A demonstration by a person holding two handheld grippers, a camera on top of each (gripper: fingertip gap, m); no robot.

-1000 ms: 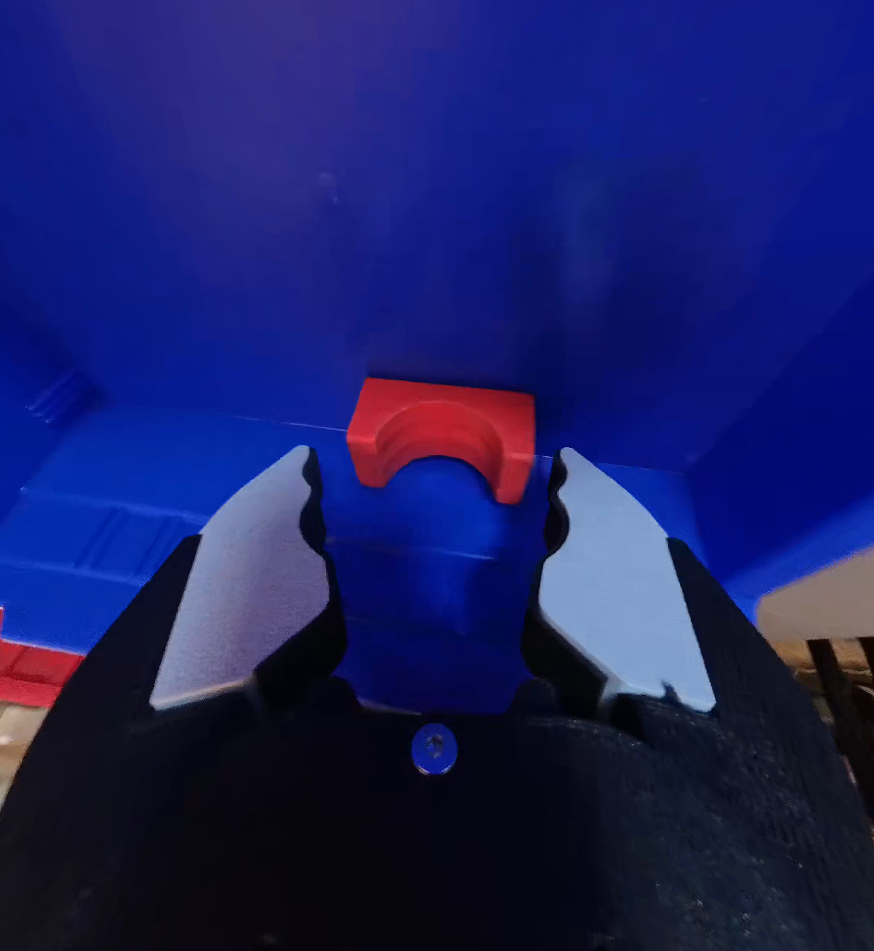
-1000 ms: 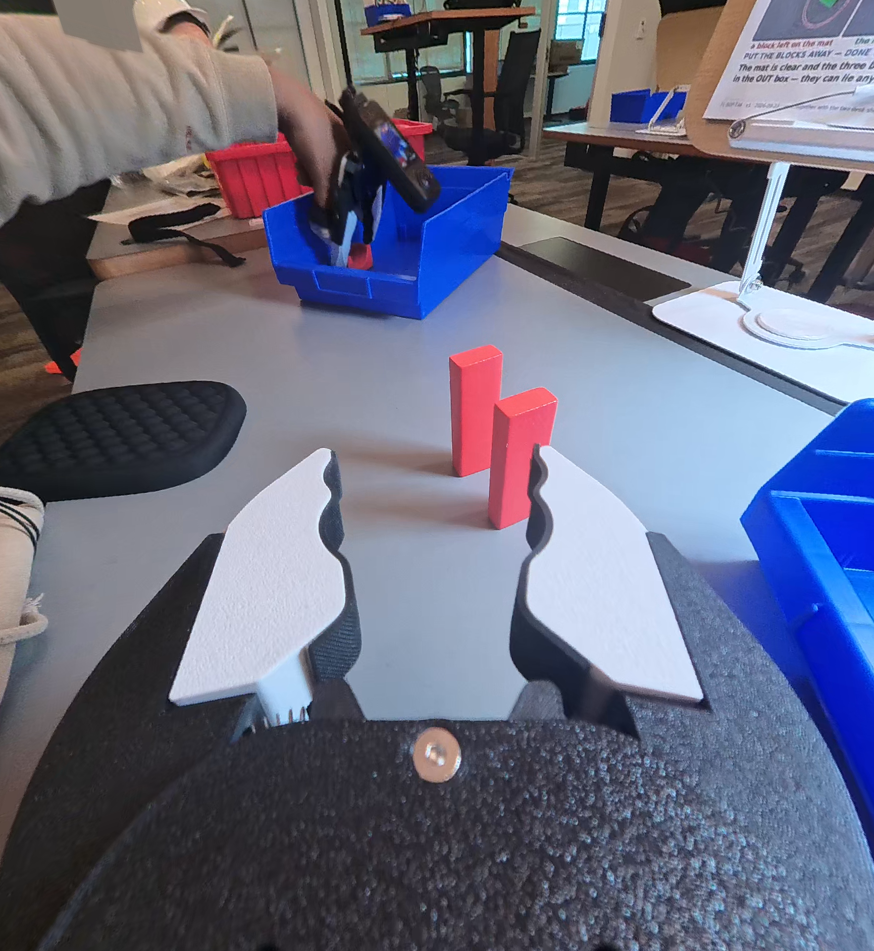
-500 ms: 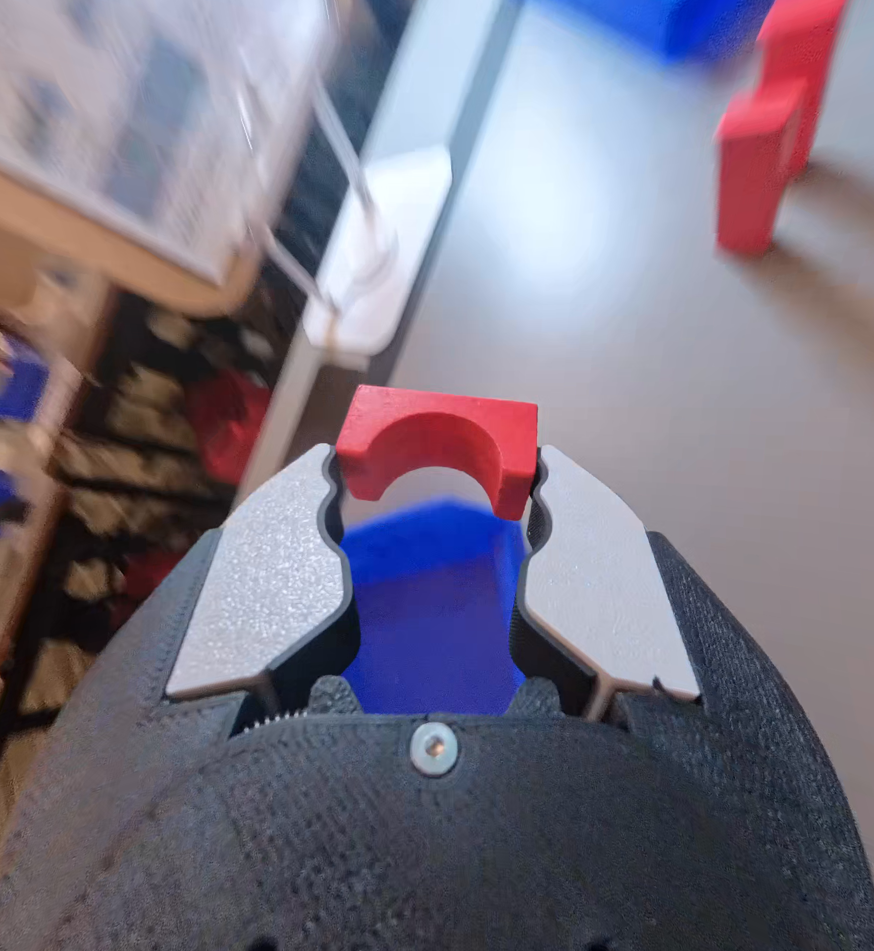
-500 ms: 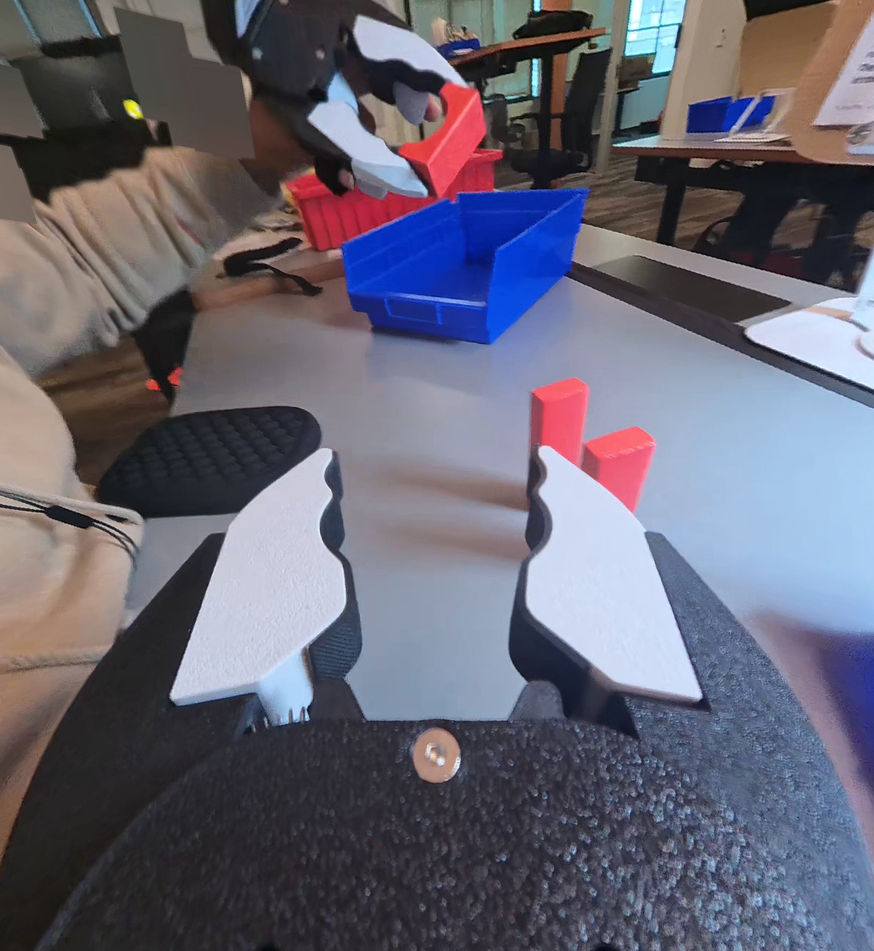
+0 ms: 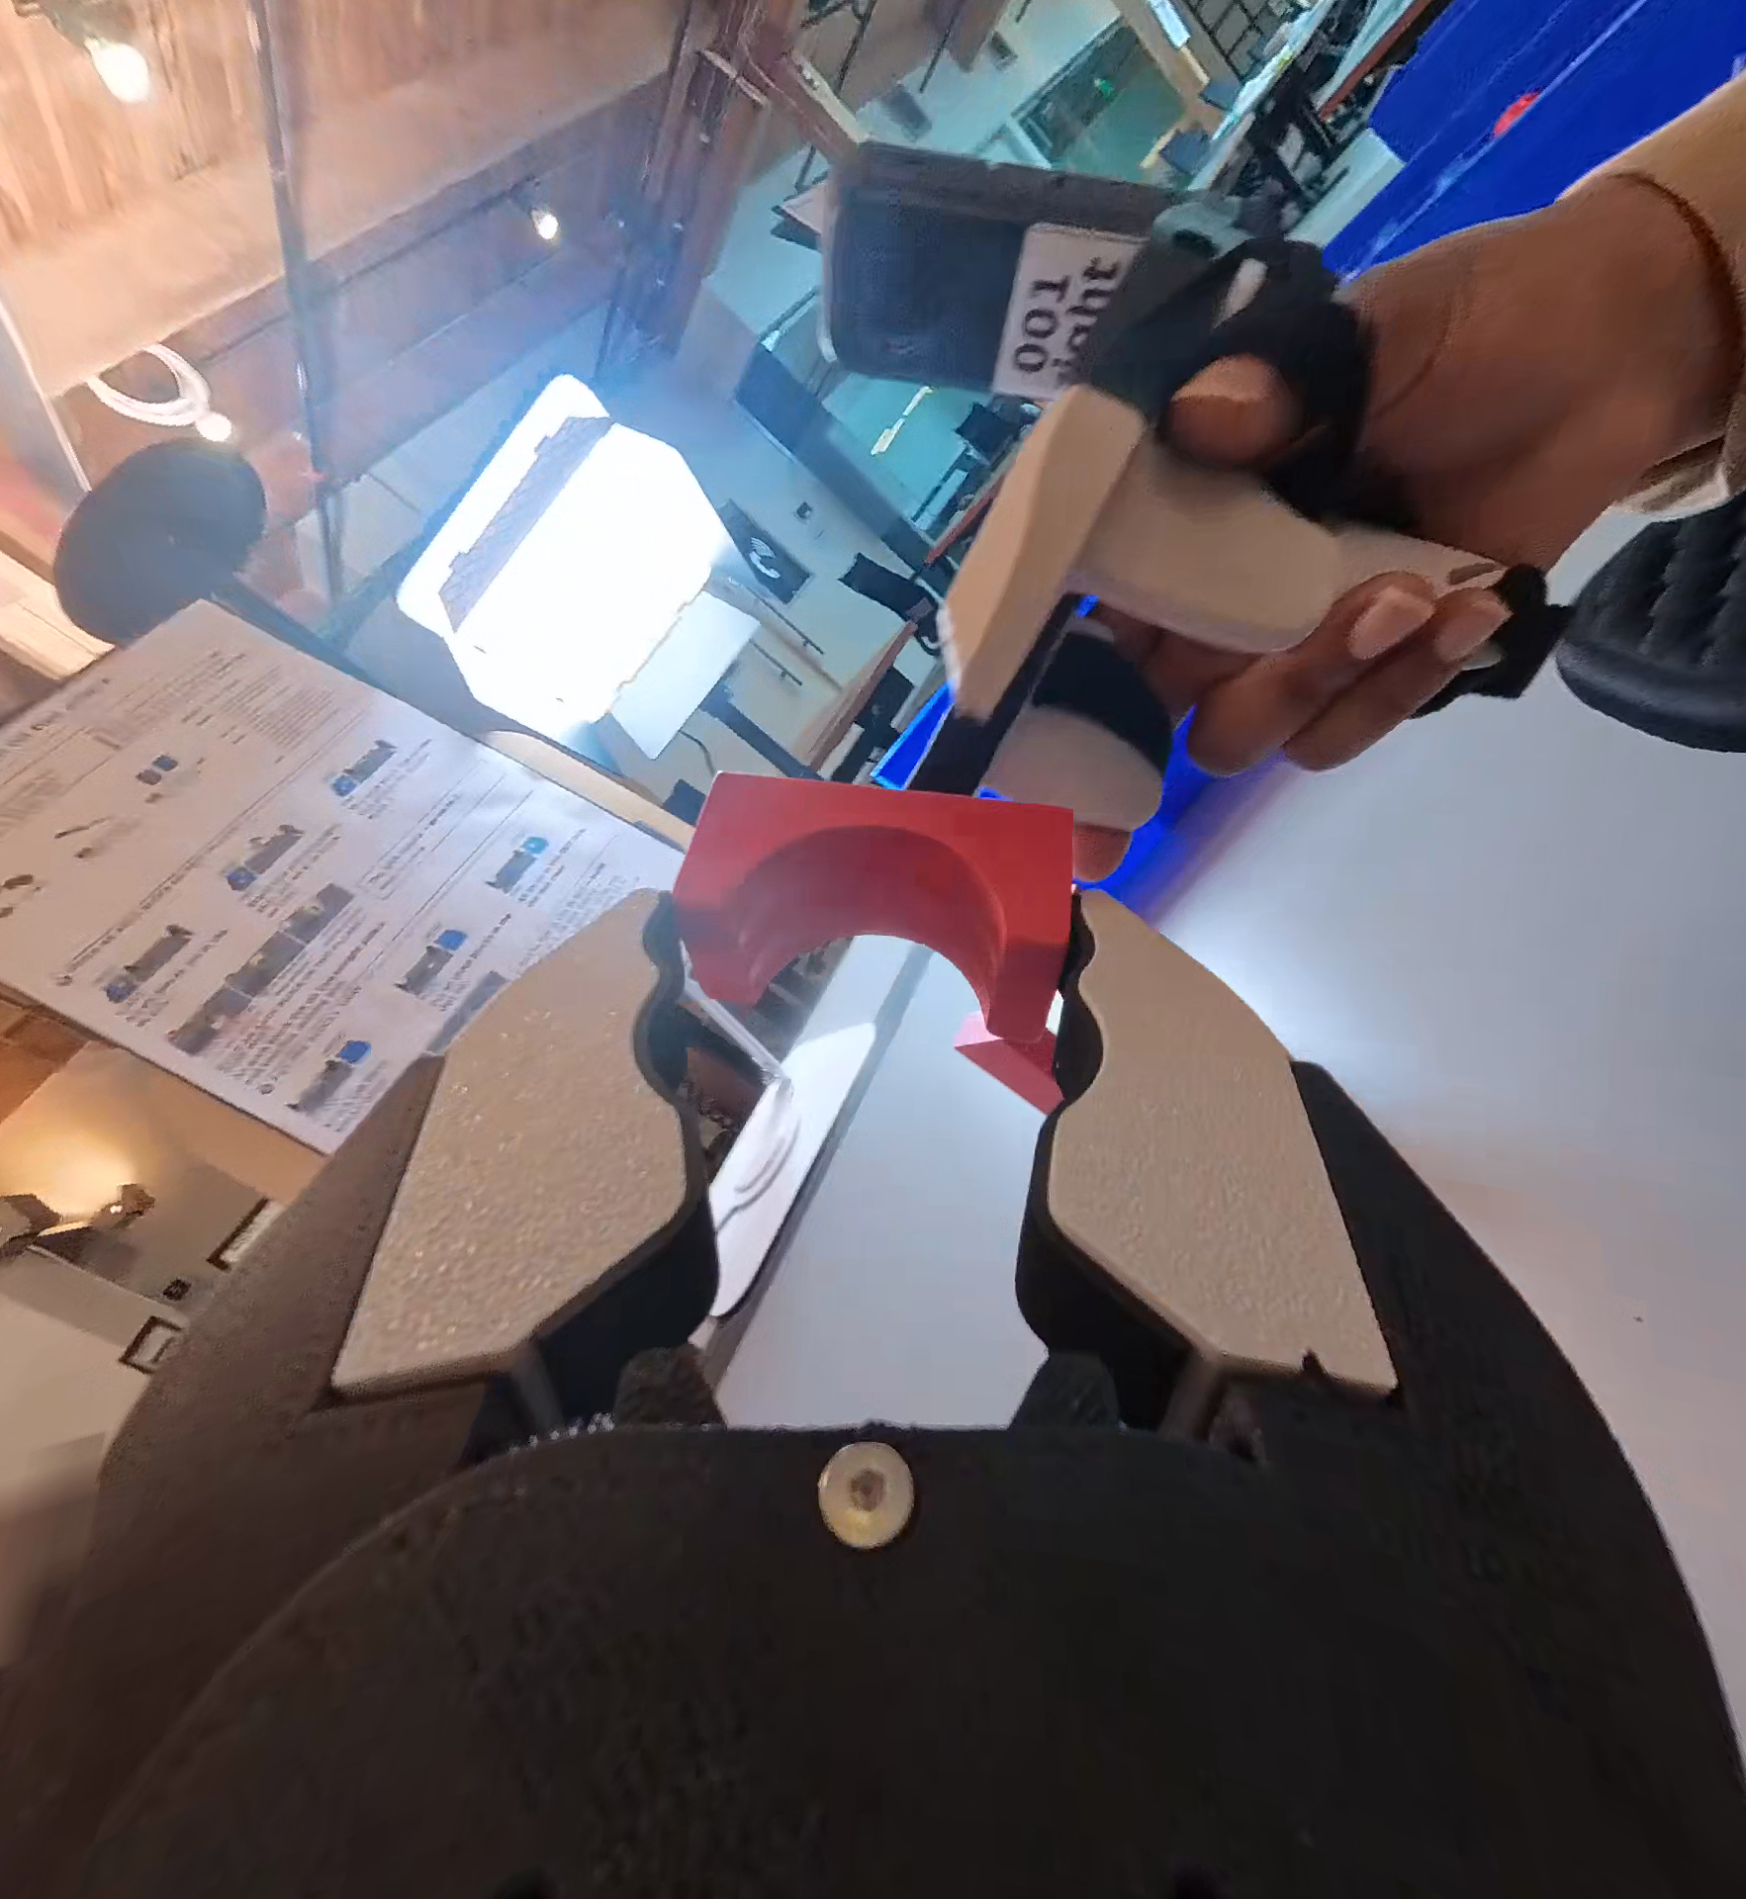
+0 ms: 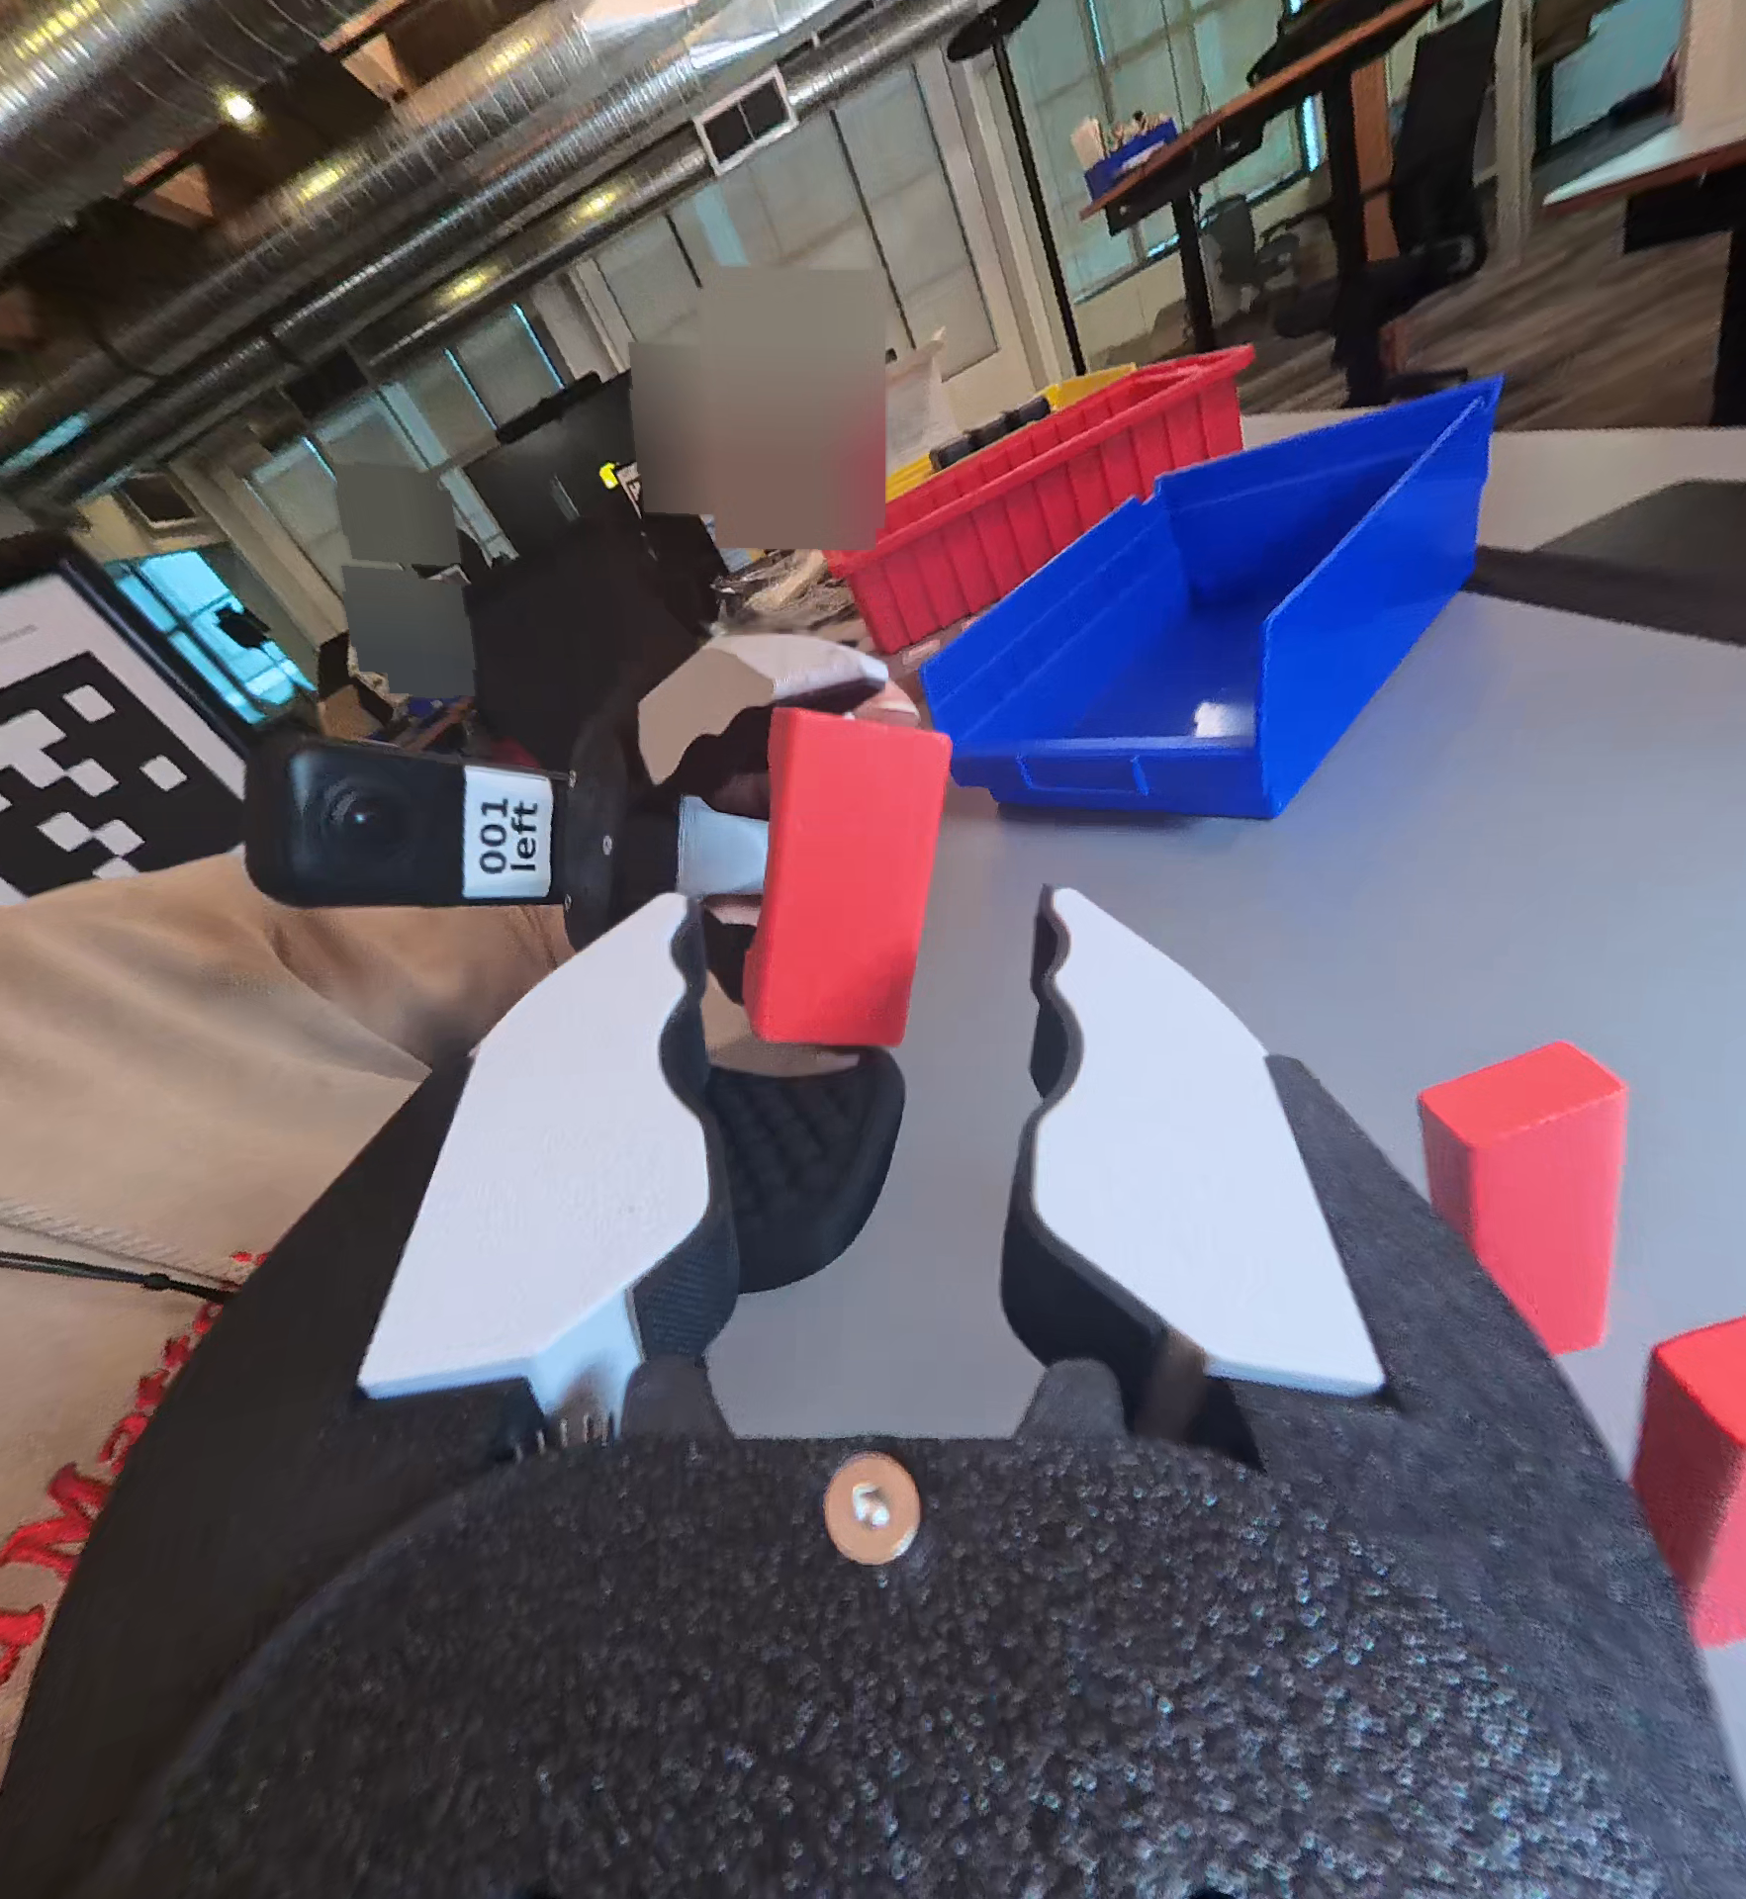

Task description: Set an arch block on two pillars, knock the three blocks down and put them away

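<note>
The arch block [image 5: 874, 892] looks like matt red plastic with faint ridged layers inside its curve, and the two pillars [image 6: 1522, 1192] share that dull red finish. The left gripper [image 5: 866, 961] has pale, finely grained fingers [image 5: 540, 1182] on a rough, pebbled black body with a shiny metal screw [image 5: 865, 1492]. The blue bin [image 6: 1218, 658] is glossy smooth plastic, the table [image 6: 1465, 873] smooth, faintly sheened grey.

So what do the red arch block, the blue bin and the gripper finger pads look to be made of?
Arch block: evenly red, matte, sharp edges, faint ridges inside the curve; probably painted wood or printed plastic, cannot tell which.
Blue bin: moulded plastic, going by its thin glossy walls with a highlight on the floor.
Finger pads: pale grey, finely textured, matte; likely hard plastic.
</note>
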